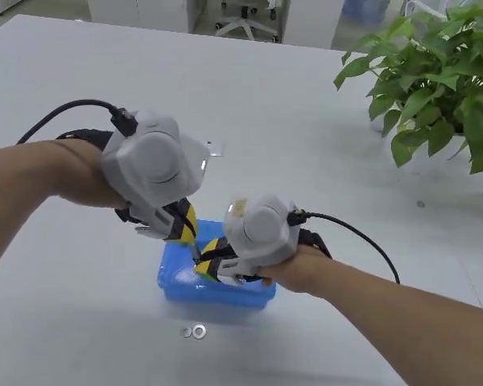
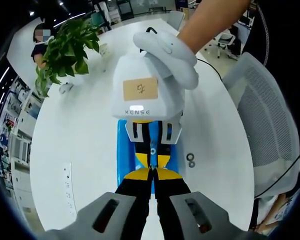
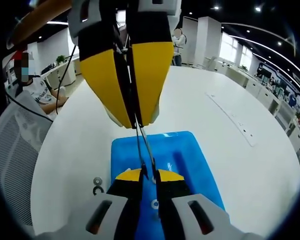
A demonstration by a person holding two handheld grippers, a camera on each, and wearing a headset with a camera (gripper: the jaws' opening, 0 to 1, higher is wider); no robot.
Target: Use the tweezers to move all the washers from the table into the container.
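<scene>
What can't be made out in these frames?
1. Tweezers tips: head view, behind both grippers; right gripper view, they end between the right gripper jaws, so a held washer can't be told.
2. Container inside: head view, grippers cover it; left gripper view, right gripper blocks it. Count unknown.
3. Two table washers: head view, too small to tell touching or apart.
4. Plant: head view, cut by right edge.

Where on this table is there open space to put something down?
Bare table stretches wide from the blue container toward the plant, and to the container's left. Crowded: the left gripper and right gripper meet over the container on the tweezers, with two washers just before it.
</scene>
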